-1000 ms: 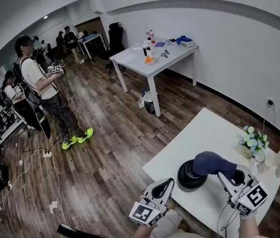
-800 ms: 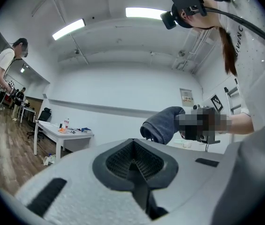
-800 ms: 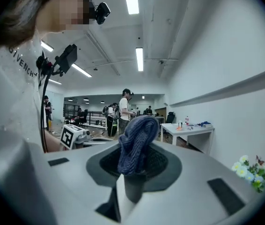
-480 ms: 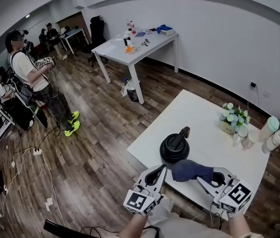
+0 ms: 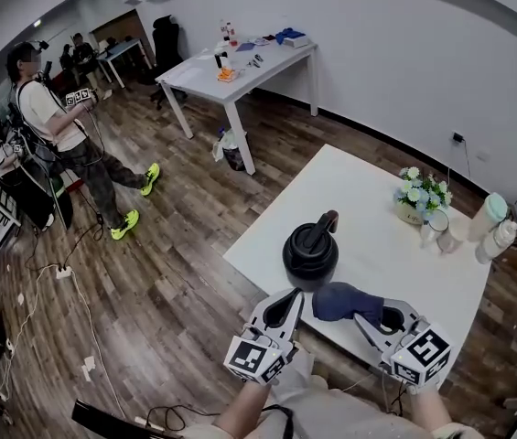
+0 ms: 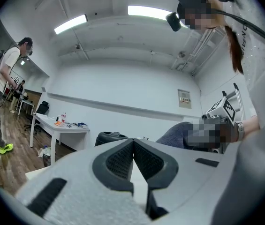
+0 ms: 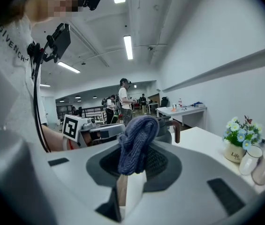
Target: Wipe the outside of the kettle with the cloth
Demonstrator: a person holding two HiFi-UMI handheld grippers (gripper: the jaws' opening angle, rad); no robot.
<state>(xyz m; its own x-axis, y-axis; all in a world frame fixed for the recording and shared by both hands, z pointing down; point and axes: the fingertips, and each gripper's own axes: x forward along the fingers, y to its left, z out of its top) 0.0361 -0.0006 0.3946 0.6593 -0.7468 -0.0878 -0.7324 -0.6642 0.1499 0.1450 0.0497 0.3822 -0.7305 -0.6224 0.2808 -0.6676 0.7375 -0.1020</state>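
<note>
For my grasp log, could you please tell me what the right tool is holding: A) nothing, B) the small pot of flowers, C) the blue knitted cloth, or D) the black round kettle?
C: the right tool is shut on the blue knitted cloth, while the black round kettle stands on the white table.

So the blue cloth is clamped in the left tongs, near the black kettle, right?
No: the blue cloth is clamped in the right tongs, near the black kettle. The right gripper view shows it; the left tongs are shut and empty.
</note>
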